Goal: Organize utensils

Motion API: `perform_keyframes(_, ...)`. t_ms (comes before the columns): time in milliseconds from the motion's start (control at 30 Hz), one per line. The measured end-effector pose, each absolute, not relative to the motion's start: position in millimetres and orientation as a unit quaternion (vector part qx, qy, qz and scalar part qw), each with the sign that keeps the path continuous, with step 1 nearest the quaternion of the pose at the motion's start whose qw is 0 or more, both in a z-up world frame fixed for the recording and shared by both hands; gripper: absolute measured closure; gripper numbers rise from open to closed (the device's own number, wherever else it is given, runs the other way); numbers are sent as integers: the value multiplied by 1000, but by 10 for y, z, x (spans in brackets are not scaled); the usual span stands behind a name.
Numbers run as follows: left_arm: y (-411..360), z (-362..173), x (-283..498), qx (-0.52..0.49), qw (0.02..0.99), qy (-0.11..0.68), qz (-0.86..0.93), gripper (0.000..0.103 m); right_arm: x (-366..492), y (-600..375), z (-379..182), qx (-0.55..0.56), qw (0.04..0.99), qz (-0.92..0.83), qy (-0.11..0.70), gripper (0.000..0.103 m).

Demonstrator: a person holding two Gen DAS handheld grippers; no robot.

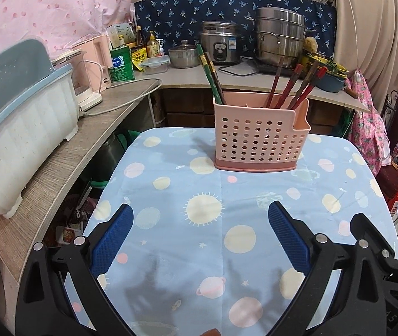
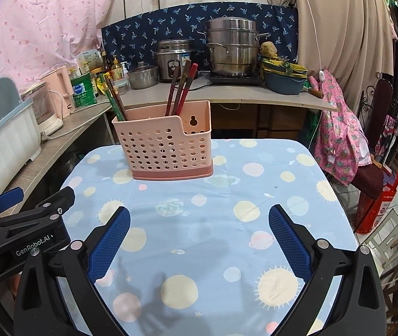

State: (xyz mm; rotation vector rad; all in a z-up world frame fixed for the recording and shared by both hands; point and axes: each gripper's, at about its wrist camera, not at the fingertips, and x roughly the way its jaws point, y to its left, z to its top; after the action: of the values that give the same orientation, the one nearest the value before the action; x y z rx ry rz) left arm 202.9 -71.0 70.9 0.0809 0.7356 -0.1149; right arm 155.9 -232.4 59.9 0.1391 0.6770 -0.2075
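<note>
Left gripper (image 1: 200,235): jaws spread, empty.
Right gripper (image 2: 199,235): jaws spread, empty.
Pink holder (image 1: 260,142): ahead of both, chopsticks (image 1: 296,86) upright inside.

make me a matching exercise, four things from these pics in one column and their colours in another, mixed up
Things:
1. utensil holder
2. tablecloth
3. steamer pot
4. gripper pads

Colours:
a. dark blue
b. silver
c. pink
d. light blue with planets and suns

Pairs: 1-c, 2-d, 3-b, 4-a

The holder stands on the tablecloth with chopsticks in it. The left gripper and the right gripper are both open and hold nothing.
</note>
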Motion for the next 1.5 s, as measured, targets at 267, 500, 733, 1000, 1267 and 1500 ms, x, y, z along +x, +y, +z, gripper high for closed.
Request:
perform_keyframes(267,-699,642,2149,36,929,365,-49,10,1669,-2307,527,66,933,-100,339,7)
perform_keyframes(500,-701,589,2210,36,928,369,-45,10,1744,-2312,469,65,931,-101,346,7)
perform_keyframes(733,-714,548,2245,38,926,373,-43,10,1787,-2333,428,67,929,-101,350,7)
perform_keyframes(1000,-721,535,2259,38,926,374,-43,10,1793,-2339,407,69,928,-102,352,7)
perform_keyframes(1267,-722,533,2258,38,925,374,-43,10,1797,-2353,399,69,927,-104,353,7)
perform_keyframes(1500,-725,524,2263,40,926,374,-43,10,1797,-2365,385,70,927,-104,353,7)
